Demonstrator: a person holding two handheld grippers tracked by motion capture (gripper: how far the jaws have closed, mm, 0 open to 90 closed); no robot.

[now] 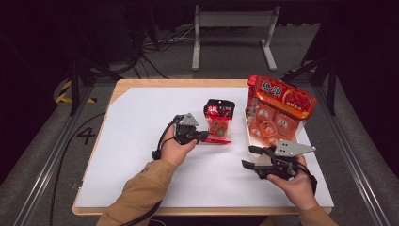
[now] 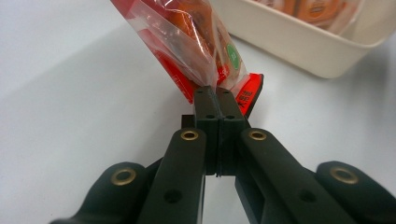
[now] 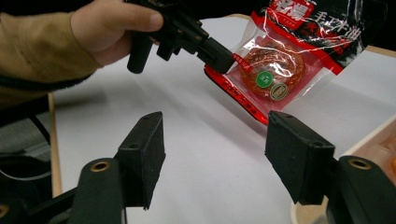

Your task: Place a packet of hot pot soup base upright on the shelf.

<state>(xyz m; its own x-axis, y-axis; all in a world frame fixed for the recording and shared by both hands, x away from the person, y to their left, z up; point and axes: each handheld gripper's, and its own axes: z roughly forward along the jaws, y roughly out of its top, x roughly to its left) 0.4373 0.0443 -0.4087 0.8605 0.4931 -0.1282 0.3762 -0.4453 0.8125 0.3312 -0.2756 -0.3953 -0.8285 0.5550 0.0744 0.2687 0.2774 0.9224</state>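
Note:
A small red and black snack packet (image 1: 219, 121) with a clear window is tilted up off the white table, its lower corner pinched by my left gripper (image 1: 204, 136). In the left gripper view the jaws (image 2: 215, 93) are shut on the packet's (image 2: 187, 37) sealed edge. My right gripper (image 1: 249, 157) hovers near the front right of the table, open, with nothing between its pads. In the right gripper view its jaws (image 3: 215, 154) frame bare table, and beyond them the packet (image 3: 280, 70) hangs from the left gripper (image 3: 219, 56).
A cream tray (image 1: 248, 127) of orange packets stands at the right, with a large red bag (image 1: 282, 99) propped on its far end. The tray's wall (image 2: 303, 46) lies just past the held packet. A white sheet (image 1: 141, 155) covers the wooden table.

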